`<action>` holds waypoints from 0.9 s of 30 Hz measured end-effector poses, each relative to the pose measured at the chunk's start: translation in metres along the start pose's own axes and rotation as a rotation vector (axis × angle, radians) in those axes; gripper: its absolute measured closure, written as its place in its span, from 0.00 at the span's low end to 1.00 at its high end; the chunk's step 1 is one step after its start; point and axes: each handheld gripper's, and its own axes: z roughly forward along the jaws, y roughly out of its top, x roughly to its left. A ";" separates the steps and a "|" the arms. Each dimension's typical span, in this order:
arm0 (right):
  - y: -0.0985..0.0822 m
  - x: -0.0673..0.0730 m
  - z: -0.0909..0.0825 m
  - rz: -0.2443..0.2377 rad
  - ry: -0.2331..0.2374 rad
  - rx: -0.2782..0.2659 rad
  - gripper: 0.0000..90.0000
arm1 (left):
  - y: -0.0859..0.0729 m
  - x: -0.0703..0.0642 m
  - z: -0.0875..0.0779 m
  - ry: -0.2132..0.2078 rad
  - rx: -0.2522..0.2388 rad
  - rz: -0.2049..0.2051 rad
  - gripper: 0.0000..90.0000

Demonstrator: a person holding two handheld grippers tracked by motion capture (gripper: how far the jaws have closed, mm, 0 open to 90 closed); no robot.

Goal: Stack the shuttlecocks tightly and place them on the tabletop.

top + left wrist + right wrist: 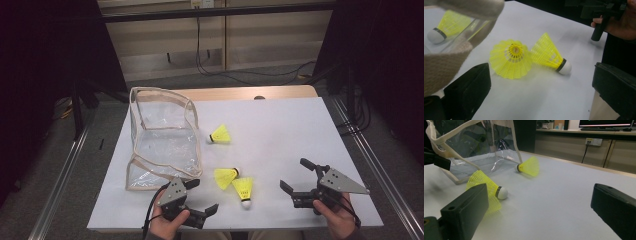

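Shuttlecocks, three of them yellow with white corks, lie on the white worktop [280, 125]: two touching each other near the front edge, one [226, 177] with its skirt facing the left gripper [202, 199] and the other [243, 190] just beside it with its cork toward the front edge, and a third [220, 135] farther back, close to the clear bag [162, 137] that stands open at the left. Both grippers are held low over the front of the worktop, the left one beside the bag's front corner and the right gripper [296, 176] well apart to the right of the pair. Each has its fingers spread wide with nothing between them.
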 end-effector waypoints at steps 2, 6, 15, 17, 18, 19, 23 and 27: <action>0.000 0.000 0.000 0.000 0.000 0.001 0.01 | 0.001 -0.002 0.002 0.000 0.004 -0.002 0.02; 0.000 0.000 0.000 -0.003 0.002 -0.002 0.01 | -0.001 -0.005 0.009 -0.006 0.021 -0.012 0.02; 0.000 0.000 0.000 -0.004 0.002 -0.002 0.01 | 0.007 -0.015 0.019 -0.052 -0.001 -0.011 0.03; 0.000 0.000 0.000 -0.005 0.001 -0.002 0.01 | 0.012 -0.018 0.023 -0.053 -0.013 -0.022 0.03; 0.000 0.000 0.000 -0.006 0.001 -0.003 0.01 | 0.013 -0.020 0.024 -0.060 -0.014 -0.022 0.03; 0.000 0.000 -0.001 -0.004 0.000 -0.001 0.01 | 0.015 -0.023 0.027 -0.077 -0.005 -0.015 0.03; 0.000 0.000 -0.001 -0.004 0.000 -0.001 0.01 | 0.020 -0.028 0.031 -0.078 -0.005 -0.017 0.03; 0.000 0.000 -0.001 -0.004 -0.001 0.000 0.01 | 0.029 -0.033 0.034 -0.071 -0.009 -0.006 0.03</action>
